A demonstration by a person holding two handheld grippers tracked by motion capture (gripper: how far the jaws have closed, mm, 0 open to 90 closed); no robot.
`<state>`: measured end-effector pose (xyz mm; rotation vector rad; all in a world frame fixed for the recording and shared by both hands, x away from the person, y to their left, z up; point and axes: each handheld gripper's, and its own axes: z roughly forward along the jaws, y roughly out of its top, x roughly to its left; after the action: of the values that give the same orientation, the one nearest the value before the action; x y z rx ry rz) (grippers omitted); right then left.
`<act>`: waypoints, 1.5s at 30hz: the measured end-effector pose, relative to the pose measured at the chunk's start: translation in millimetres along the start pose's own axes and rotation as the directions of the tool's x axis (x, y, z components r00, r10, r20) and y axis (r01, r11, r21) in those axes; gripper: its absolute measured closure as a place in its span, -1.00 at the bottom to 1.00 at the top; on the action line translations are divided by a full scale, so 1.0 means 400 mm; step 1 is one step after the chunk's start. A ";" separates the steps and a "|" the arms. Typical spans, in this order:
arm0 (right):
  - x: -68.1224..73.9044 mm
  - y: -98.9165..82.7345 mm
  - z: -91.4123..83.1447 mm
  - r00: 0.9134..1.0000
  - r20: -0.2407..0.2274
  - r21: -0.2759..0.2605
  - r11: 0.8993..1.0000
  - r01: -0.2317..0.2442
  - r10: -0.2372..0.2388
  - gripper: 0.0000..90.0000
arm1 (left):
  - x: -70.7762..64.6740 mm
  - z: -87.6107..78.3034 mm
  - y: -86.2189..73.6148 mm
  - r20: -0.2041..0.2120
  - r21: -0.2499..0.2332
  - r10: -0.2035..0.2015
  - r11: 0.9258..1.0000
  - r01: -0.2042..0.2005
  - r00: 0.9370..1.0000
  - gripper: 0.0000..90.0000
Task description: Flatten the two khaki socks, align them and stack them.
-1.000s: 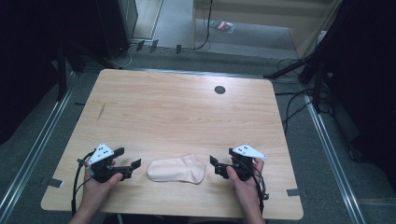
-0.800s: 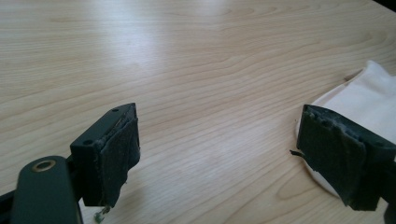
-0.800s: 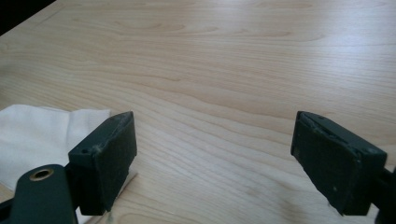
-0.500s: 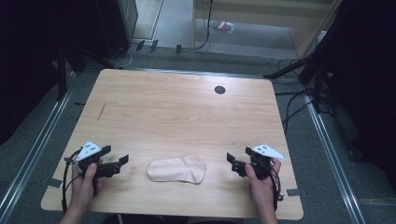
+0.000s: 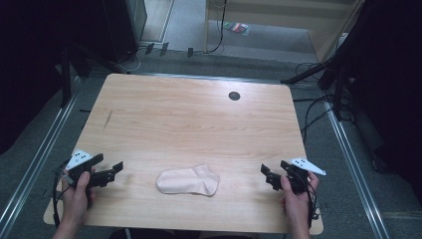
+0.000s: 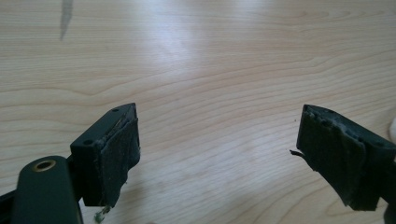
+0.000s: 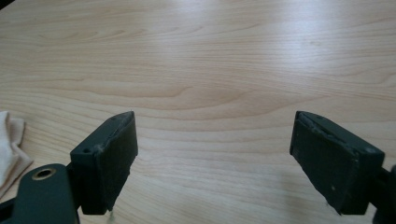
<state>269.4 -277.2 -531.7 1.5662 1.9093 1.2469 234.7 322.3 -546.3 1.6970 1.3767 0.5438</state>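
A pale pink sock (image 5: 189,180) lies flat near the front edge of the wooden table (image 5: 189,119), its cuff end toward the right. My left gripper (image 5: 115,169) is held low at the front left, a hand's width left of the sock, jaws wide apart over bare wood (image 6: 217,135). My right gripper (image 5: 266,175) is at the front right, well clear of the sock, also open with nothing between its jaws (image 7: 212,135). The sock's edge (image 7: 10,144) shows at the left border of the right gripper view.
A small dark round hole (image 5: 234,95) sits near the table's far right. A dark streak (image 5: 108,118) marks the wood at the left. Cables (image 5: 313,107) and black stands (image 5: 343,84) surround the table on the grey floor.
Both grippers have drawn outward, away from the sock: the left one further left, the right one further right. The sock has stayed put.
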 end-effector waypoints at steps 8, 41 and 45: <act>-0.038 -0.012 -0.015 0.999 0.033 0.006 1.000 -0.002 0.001 -0.66 | 0.050 -0.022 -0.004 -0.042 -0.011 -0.032 0.999 0.031 0.999 -0.69; -0.136 -0.089 -0.110 0.997 0.063 -0.003 0.999 -0.051 0.051 -0.65 | 0.090 -0.053 -0.033 -0.038 -0.075 -0.046 0.996 0.043 0.998 -0.68; -0.147 -0.089 -0.111 0.994 0.064 -0.001 0.996 -0.092 0.092 -0.65 | 0.087 -0.051 -0.032 -0.053 -0.065 -0.037 0.997 0.033 0.998 -0.68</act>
<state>233.6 -348.3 -550.5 1.6917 1.8178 1.2167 222.0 362.2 -552.2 1.6145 1.4098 0.6117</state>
